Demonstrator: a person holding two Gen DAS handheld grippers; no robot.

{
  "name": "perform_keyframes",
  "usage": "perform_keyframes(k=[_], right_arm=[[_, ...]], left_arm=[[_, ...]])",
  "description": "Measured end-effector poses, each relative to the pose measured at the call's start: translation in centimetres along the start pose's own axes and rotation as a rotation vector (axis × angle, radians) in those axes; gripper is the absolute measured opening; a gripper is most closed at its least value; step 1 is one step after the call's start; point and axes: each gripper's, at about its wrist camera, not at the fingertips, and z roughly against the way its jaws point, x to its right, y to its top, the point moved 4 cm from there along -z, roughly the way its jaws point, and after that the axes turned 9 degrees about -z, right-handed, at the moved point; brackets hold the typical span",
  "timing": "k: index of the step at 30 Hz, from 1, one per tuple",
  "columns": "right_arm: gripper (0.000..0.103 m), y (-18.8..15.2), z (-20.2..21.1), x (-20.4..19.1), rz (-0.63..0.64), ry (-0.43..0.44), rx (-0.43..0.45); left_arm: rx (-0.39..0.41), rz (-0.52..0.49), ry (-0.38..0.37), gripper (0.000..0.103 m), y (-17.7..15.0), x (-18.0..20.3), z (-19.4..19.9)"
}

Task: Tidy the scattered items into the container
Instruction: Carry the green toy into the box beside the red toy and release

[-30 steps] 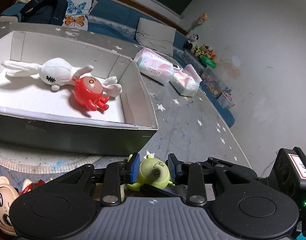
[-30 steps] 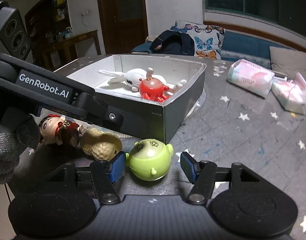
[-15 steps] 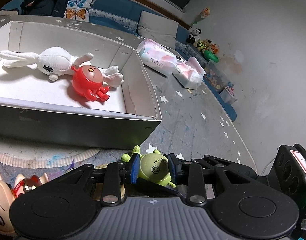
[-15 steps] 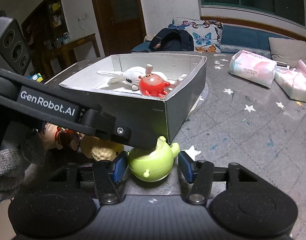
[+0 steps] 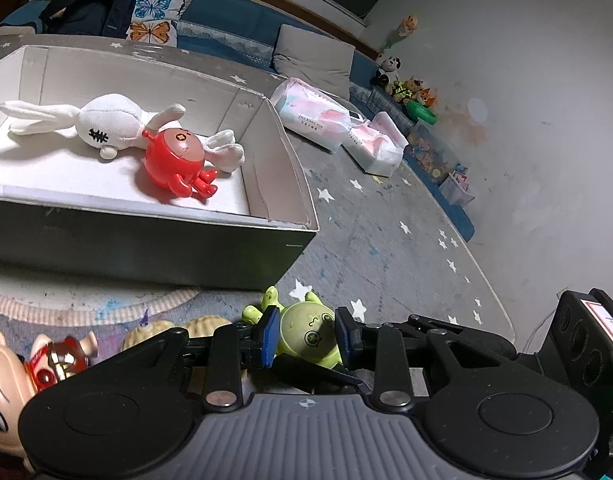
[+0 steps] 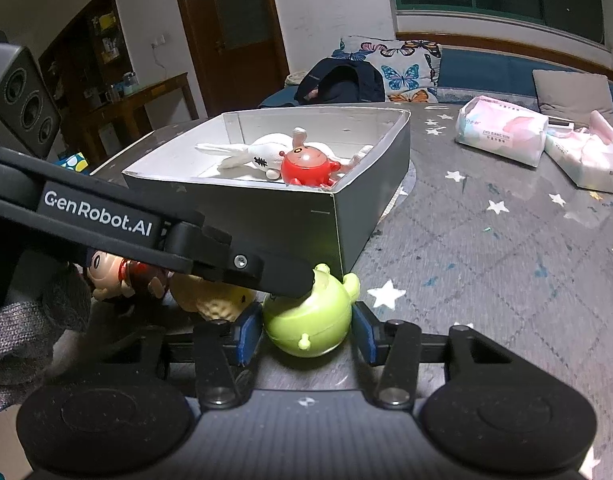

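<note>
A green round toy [image 5: 310, 332] [image 6: 308, 320] lies tipped on the grey starred table just in front of the box corner. My left gripper [image 5: 306, 336] is shut on it, jaws still tightening, and one of its black fingers [image 6: 266, 270] crosses the toy's top. My right gripper [image 6: 306, 332] is closing on the same toy, blue pads meeting both its sides. The open grey box [image 5: 146, 248] [image 6: 266, 216] holds a white rabbit plush [image 5: 106, 120] and a red toy [image 5: 174, 156]. A doll with red glasses [image 5: 54, 356] and a tan ridged toy [image 6: 214, 296] lie left of the green toy.
Two pink tissue packs [image 5: 312, 120] [image 6: 502, 136] lie on the table beyond the box. A hand in a grey glove [image 6: 18, 340] holds the left gripper. Cushions and a dark bag sit on the bench behind; small toys line the wall on the right.
The green toy has tipped from face-up onto its side, underside toward the right camera. The right jaws have narrowed around it. The left finger now lies across its top.
</note>
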Motion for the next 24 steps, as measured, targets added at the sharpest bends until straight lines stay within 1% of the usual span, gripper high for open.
perform_keyframes(k=[3,7,14,18,24], right_arm=[[0.049,-0.1,0.8,-0.4,0.019,-0.010,0.016],[0.049,0.8,2.4,-1.0,0.042,-0.018,0.050],[0.049,4.2,4.3,-2.4,0.094,-0.010,0.126],[0.049,6.4,3.7,-3.4,0.132,0.003,0.131],[0.049,9.2,1.2,-5.0,0.180,0.019,0.118]], left_arm=[[0.015,-0.001,-0.012,0.032,0.0,0.5,0.7],[0.060,-0.016,-0.027,0.032,0.6,1.5,2.1],[0.164,-0.032,-0.033,0.032,3.3,2.2,4.9],[0.196,-0.033,-0.004,0.032,4.8,1.4,5.7],[0.219,0.013,0.034,0.032,7.0,-1.6,5.9]])
